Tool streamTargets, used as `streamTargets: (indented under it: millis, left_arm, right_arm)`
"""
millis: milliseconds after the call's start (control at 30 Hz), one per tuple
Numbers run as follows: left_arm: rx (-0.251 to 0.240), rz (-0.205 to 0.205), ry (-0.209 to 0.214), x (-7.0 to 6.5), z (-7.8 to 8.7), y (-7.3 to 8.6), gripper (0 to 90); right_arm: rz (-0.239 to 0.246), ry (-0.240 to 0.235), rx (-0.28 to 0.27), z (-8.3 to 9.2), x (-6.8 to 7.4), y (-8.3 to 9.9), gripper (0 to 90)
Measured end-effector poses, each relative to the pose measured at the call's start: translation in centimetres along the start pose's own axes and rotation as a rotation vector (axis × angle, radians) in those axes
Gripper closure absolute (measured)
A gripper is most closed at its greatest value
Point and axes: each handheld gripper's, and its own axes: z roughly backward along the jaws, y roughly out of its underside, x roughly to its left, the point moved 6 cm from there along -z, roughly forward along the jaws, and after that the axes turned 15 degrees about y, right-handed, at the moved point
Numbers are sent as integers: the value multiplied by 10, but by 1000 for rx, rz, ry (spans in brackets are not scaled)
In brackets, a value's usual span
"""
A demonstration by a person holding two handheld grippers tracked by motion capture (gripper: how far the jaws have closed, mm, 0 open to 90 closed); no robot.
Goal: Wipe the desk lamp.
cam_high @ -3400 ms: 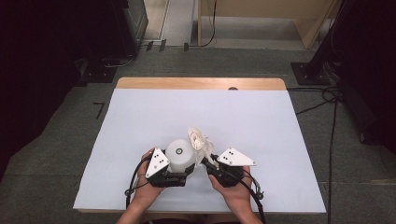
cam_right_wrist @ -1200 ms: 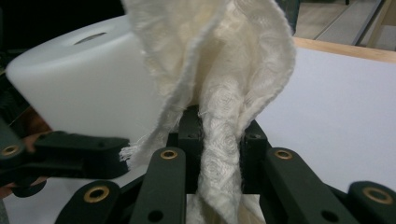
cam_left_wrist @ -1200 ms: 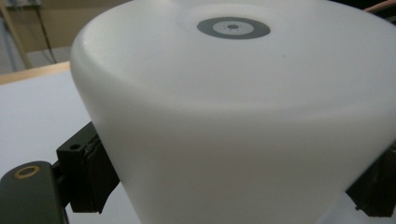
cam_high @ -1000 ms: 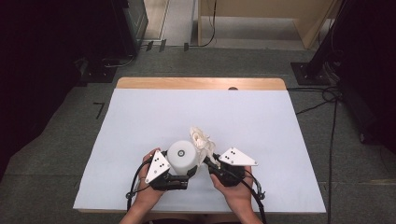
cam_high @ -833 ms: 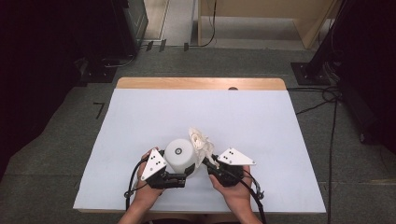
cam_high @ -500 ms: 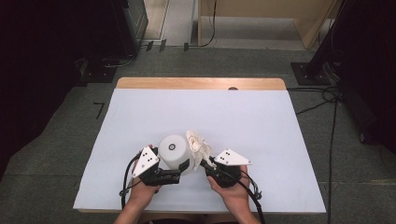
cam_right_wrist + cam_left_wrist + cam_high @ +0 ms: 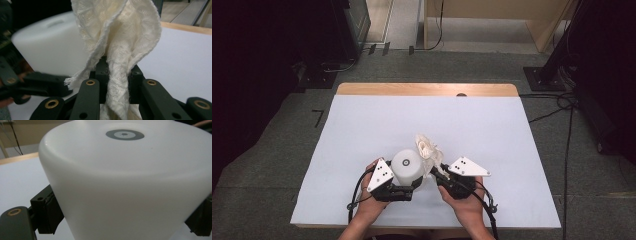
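- High view: both grippers at bottom centre of the white table, white cup and cream cloth touching between them.
- Left gripper view: jaws of left gripper clamped on the cup's side walls; grey ring mark on its flat base, upper centre of frame.
- Right gripper view: right gripper pinched together on the cloth, a bunched, frayed, textured weave fanning upward.
- Cup is smooth, opaque, upside down, axis roughly vertical.
- Cloth's long axis runs up out of the jaws.
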Motion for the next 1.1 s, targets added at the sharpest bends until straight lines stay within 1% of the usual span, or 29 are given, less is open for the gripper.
streamTargets:
  millis: [33, 100, 133, 200, 233, 267, 300, 333, 367, 467, 567, 600, 733, 767, 800, 833, 867, 933, 967, 1033, 1067, 1100]
  left_arm:
    - [-14, 4, -5, 0, 2, -2, 83]
    - [-19, 7, -6, 0, 3, -2, 83]
    - [-28, -8, -17, 3, 4, -2, 83]
    - [-16, -41, -46, 8, 3, 3, 83]
    - [-8, -45, -68, 13, 3, 6, 82]
    - [-1, -36, -85, 19, 2, 10, 83]
    - [-1, -36, -85, 19, 2, 10, 83]
    - [23, -2, -119, 33, 3, 20, 83]
    - [30, 7, -131, 38, 2, 24, 83]
    - [57, 13, -161, 46, 2, 33, 83]
    - [63, 6, -166, 48, 2, 36, 83]
    - [56, -3, -164, 47, 2, 37, 83]
    - [55, 0, -187, 46, 2, 38, 82]
    - [55, 0, -187, 46, 2, 38, 81]
    - [70, 4, -200, 45, 2, 38, 70]
    - [70, 4, -200, 45, 2, 38, 34]
    - [81, 23, -223, 45, 4, 37, 0]
    - [70, 56, -250, 44, 6, 35, 0]
    - [68, 64, -258, 43, 6, 35, 0]
    - [75, 68, -308, 40, 4, 36, 0]
    - [79, 75, -316, 39, 2, 36, 12]
    - [79, 75, -316, 39, 2, 36, 34]
  right_arm:
    - [8, 7, 9, -3, 0, 5, 765]
    - [6, 4, 24, -6, 0, 10, 765]
    - [-9, 5, 33, -7, -1, 11, 765]
    - [-12, 36, 28, -8, -8, 11, 765]
    - [-21, 46, 24, -8, -10, 10, 765]
    - [-33, 53, 22, -8, -14, 10, 765]
    - [-33, 53, 22, -8, -14, 10, 765]
    - [-44, 64, 20, -7, -20, 9, 765]
    - [-47, 67, 20, -7, -21, 9, 766]
    - [-36, 65, 20, -8, -21, 10, 765]
    - [-31, 57, 20, -9, -19, 10, 764]
    - [-22, 62, 17, -9, -19, 11, 763]
    - [-23, 71, 19, -8, -20, 12, 763]
    - [-23, 71, 19, -8, -20, 12, 763]
    - [-26, 70, 19, -8, -21, 12, 763]
    - [-26, 70, 19, -8, -21, 12, 763]
    - [-30, 71, 17, -8, -22, 11, 763]
    - [-33, 69, 17, -7, -22, 10, 763]
    - [-32, 69, 15, -7, -22, 9, 763]
    - [-30, 65, 14, -8, -21, 8, 763]
    - [-28, 63, 16, -8, -21, 8, 763]
    - [-26, 59, 19, -9, -19, 9, 763]
